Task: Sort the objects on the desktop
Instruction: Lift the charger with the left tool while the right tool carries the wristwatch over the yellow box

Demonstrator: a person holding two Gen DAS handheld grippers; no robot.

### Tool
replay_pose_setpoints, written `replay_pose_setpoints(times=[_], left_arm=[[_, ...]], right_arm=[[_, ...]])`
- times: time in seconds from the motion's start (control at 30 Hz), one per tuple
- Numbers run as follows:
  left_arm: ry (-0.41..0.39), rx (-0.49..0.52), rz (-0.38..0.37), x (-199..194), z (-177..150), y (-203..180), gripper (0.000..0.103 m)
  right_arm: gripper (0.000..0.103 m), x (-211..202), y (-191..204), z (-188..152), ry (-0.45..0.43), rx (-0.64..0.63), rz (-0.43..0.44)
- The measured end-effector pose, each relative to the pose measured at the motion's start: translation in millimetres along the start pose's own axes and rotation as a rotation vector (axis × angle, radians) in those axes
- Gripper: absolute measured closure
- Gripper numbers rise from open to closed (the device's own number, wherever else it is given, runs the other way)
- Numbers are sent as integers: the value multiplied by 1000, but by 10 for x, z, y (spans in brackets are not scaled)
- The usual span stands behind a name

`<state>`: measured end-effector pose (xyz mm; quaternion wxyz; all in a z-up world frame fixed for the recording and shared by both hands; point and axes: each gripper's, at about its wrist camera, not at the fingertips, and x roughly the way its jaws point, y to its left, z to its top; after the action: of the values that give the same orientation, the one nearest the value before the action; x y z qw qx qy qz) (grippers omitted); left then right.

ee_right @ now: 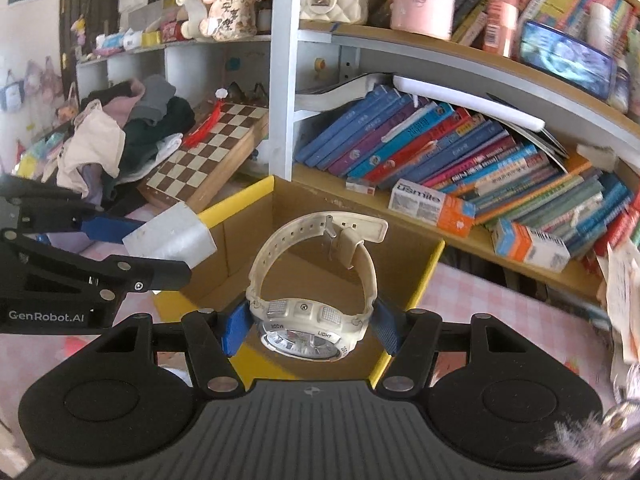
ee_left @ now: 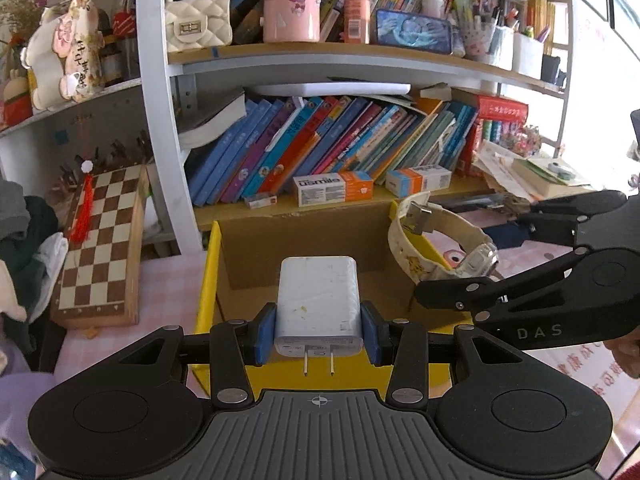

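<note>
Two claws hover side by side over one open cardboard box (ee_left: 256, 248) with yellow rims, each carrying something, which suggests both loads are meant to drop inside. On the left, the left claw (ee_left: 318, 330) pinches a white charger (ee_left: 318, 300) across its flat sides, prongs pointing back toward the camera, so the body hangs clear above the box floor. Beside it, the right claw (ee_right: 310, 330) grips a cream wristwatch (ee_right: 312, 292) by its case, the buckled strap loop standing up ahead of the pads. Room is tight: a chessboard (ee_left: 100, 240) leans at the box's left, the bookshelf (ee_left: 340, 204) edge runs just behind it, and pink-checked table (ee_right: 480, 304) lies open to the right.
</note>
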<state>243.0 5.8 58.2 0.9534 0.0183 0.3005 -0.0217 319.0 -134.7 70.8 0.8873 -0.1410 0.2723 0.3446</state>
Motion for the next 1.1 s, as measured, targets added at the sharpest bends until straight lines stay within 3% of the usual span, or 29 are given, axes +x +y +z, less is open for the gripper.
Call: replay_pose_setpoints(times=[0.33, 0.73, 1.1], left_arm=[[69, 26, 34, 500, 144, 133, 61], [199, 97, 32, 1142, 191, 164, 61], [282, 126, 32, 1452, 189, 183, 61]], right_arm=[[42, 568, -105, 121, 79, -125, 55], [42, 1252, -201, 205, 244, -266, 146], [42, 1666, -221, 186, 364, -351, 181]])
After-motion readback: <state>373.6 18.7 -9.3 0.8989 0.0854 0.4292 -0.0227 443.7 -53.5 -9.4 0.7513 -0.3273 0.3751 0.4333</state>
